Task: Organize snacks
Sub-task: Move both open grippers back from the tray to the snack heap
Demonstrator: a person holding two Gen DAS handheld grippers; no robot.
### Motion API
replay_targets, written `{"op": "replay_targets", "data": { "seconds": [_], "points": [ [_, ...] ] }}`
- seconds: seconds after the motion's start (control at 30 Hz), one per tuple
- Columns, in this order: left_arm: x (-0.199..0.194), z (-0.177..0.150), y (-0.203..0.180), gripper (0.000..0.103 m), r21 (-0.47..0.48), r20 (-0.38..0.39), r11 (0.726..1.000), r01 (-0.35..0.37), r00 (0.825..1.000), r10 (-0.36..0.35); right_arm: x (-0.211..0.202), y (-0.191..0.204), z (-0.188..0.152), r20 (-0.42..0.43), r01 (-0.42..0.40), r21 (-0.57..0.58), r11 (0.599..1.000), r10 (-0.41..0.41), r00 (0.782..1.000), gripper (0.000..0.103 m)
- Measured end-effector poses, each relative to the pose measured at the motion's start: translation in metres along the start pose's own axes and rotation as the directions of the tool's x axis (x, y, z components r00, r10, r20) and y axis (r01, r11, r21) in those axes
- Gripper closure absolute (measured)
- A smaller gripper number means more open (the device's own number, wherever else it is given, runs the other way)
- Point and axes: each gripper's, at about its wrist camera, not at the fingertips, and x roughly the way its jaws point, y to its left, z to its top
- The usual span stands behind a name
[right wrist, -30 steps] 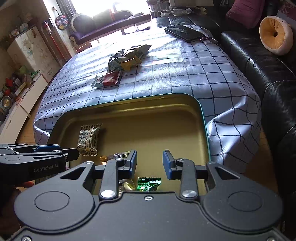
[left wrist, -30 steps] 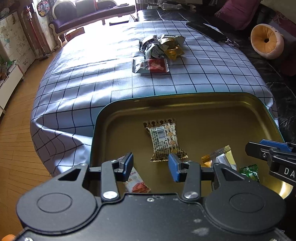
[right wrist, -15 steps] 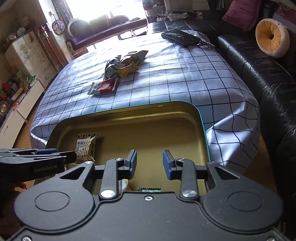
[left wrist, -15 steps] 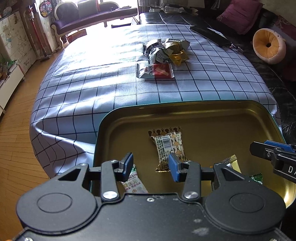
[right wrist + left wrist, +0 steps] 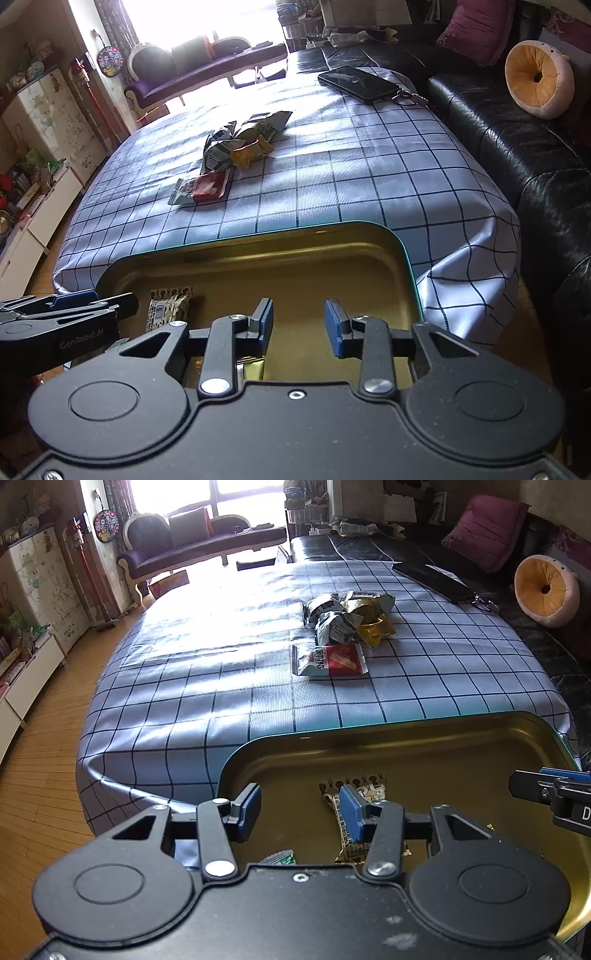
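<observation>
Fingers (image 5: 299, 814) of my left gripper are spreading, empty; the red-and-white snack packet (image 5: 330, 660) on the far bench looks light, crinkly, slippery, so I'd pinch its crimped end.

The surface (image 5: 207, 672) wears a pale blue cloth with a dark grid of thin lines. The tin (image 5: 406, 746) is golden inside and teal at its rim. In it lies a beige packet (image 5: 364, 784) with small dark figures. On the cloth, one packet (image 5: 328, 660) is red and white, and the heap (image 5: 347, 618) behind is grey-white with yellow. The tongs (image 5: 300, 812) are black with blue pads (image 5: 351, 812).
</observation>
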Motion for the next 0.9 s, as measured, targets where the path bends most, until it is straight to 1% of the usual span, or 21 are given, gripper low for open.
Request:
{"op": "replay_targets", "data": {
  "seconds": [0.2,0.4,0.57,0.73,0.9],
  "points": [
    [0.009,0.007,-0.001,0.054,0.014,-0.010,1.000,-0.006,1.000,0.006,0.007,0.001,0.008,-0.005,-0.004,-0.010,1.000,0.004,1.000,0.060],
    [0.019,0.019,0.002,0.054,-0.004,-0.060,0.999,0.042,0.997,-0.043,0.014,0.002,0.020,0.008,-0.003,-0.019,1.000,0.003,1.000,0.060],
    [0.027,0.030,0.003,0.054,0.001,-0.056,1.000,0.022,0.998,-0.021,0.020,0.001,0.032,0.010,-0.013,-0.024,1.000,0.013,1.000,0.060],
    [0.037,0.043,0.009,0.054,-0.012,-0.054,1.000,0.022,0.998,-0.023,0.028,0.002,0.043,0.013,-0.016,-0.038,0.999,0.016,1.000,0.060],
    [0.048,0.056,0.014,0.054,-0.008,-0.039,1.000,0.000,0.999,0.000,0.037,0.003,0.053,0.015,-0.020,-0.042,0.999,0.020,1.000,0.060]
  ]
}}
